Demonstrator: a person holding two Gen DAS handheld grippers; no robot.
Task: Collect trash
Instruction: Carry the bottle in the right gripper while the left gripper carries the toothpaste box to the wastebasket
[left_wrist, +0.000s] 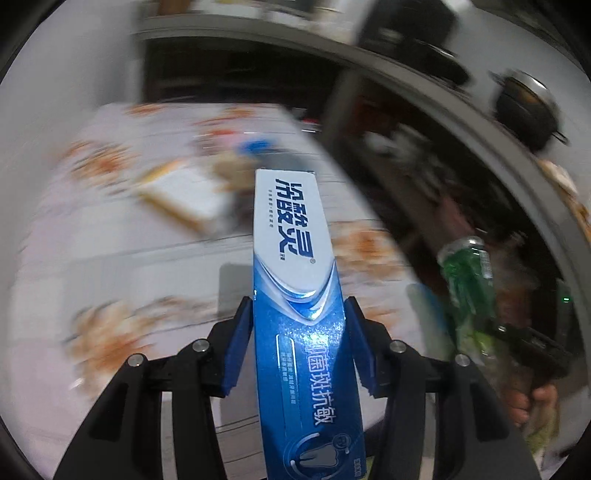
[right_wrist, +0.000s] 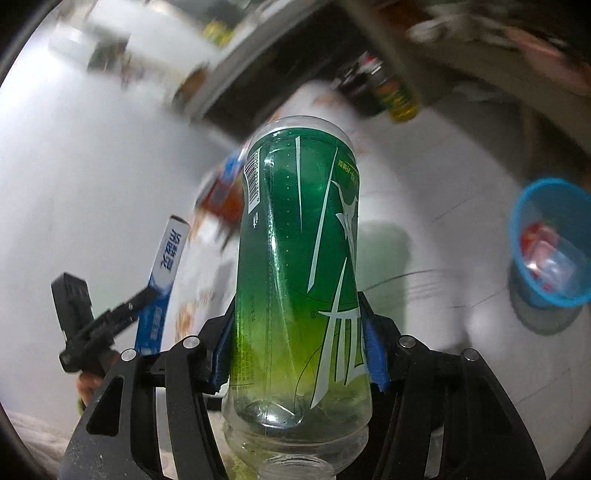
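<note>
My left gripper (left_wrist: 298, 314) is shut on a blue and white toothpaste box (left_wrist: 291, 236), held lengthwise above a floral tablecloth (left_wrist: 110, 258). My right gripper (right_wrist: 297, 332) is shut on a green plastic bottle (right_wrist: 299, 240) with its base pointing away from me. The bottle also shows in the left wrist view (left_wrist: 467, 273) at the right. The toothpaste box shows in the right wrist view (right_wrist: 162, 280) at the left. A blue bin (right_wrist: 550, 243) with red and clear wrappers inside stands on the floor at the right of the right wrist view.
A flat white box (left_wrist: 184, 199) and a blurred blue-topped item (left_wrist: 255, 147) lie on the tablecloth. A dark pot (left_wrist: 524, 107) sits at the upper right. A yellow-green bottle (right_wrist: 400, 99) stands on the pale floor (right_wrist: 424, 221). Both views are motion-blurred.
</note>
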